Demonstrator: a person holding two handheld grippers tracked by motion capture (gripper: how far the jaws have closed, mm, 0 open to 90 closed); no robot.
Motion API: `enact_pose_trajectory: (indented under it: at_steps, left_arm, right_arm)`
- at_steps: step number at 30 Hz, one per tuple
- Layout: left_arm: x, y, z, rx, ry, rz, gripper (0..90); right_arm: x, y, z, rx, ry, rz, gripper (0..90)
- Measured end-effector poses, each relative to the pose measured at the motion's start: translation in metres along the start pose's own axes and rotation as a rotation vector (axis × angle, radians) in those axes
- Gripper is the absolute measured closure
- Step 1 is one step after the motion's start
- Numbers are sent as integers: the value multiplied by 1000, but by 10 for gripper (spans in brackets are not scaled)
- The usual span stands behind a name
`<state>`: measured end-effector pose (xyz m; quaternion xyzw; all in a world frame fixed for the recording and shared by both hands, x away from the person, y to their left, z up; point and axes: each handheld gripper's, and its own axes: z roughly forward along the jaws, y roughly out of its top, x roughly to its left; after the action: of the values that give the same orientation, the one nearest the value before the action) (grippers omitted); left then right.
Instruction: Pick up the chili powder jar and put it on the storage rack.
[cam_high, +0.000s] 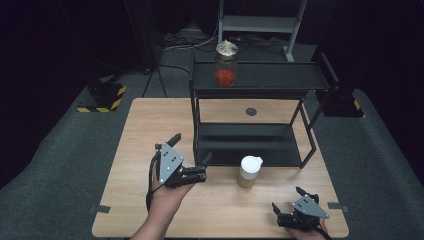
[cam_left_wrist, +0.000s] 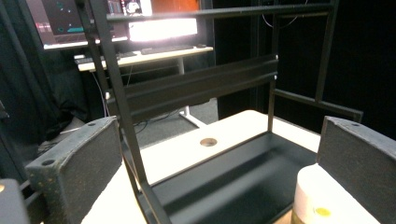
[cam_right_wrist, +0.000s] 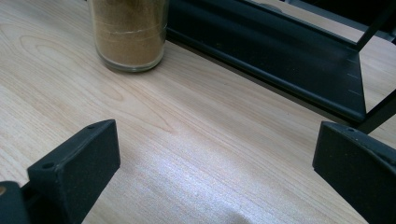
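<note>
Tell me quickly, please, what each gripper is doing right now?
Left gripper: jaws open, holding nothing.
Right gripper: jaws open, holding nothing.

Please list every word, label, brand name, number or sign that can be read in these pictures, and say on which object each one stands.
No text can be read.
Jar with white lid: no label shows.
Jar of red contents on the shelf rack: no label shows.
Screens behind the rack, left gripper view: bright marks, too blurred to read.
Yellow-black striped base on the floor: hazard stripes, no words.
</note>
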<state>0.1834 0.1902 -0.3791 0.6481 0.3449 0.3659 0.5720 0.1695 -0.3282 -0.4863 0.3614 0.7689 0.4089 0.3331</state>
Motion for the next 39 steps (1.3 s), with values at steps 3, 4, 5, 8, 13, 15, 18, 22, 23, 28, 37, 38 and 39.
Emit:
enact_pose_trajectory:
  at_steps: [3,4,5,8,13,15,18,22,23,28,37,38,39]
  left_arm:
    - [-1,-7,-2,12,2,0,4]
    - [-2,-9,-3,15,2,2,4]
    - [-3,-16,-4,22,3,1,4]
    - [-4,-28,-6,44,3,-2,4]
    - [-6,-56,-10,103,0,-1,3]
    - [-6,-65,-12,123,-2,-1,4]
    - [-5,-80,-15,158,2,-5,3]
    - [0,-96,-18,207,9,-15,3]
    - [1,-99,-19,222,9,-17,4]
    - [9,-112,-21,288,8,-14,4]
    - [2,-122,-23,338,29,28,4]
    - [1,-122,-23,342,30,37,4]
    - [-2,-120,-21,352,39,46,4]
  right_arm:
    - [0,0,0,-2,0,1,0]
    - [0,0,0,-1,-1,-1,0]
    - [0,0,0,-1,-1,-1,0]
    - [1,0,0,-1,-3,-7,0]
    - [2,0,0,-2,-6,-7,0]
    - [2,0,0,-1,-8,-6,0]
    - [2,0,0,-2,-10,-7,0]
    - [2,0,0,2,-12,0,0]
    - [2,0,0,2,-14,0,0]
    - [3,1,1,5,-16,0,0]
    - [4,0,0,0,-18,-5,0]
    - [4,0,0,3,-18,-5,0]
    - [4,0,0,2,-17,-8,0]
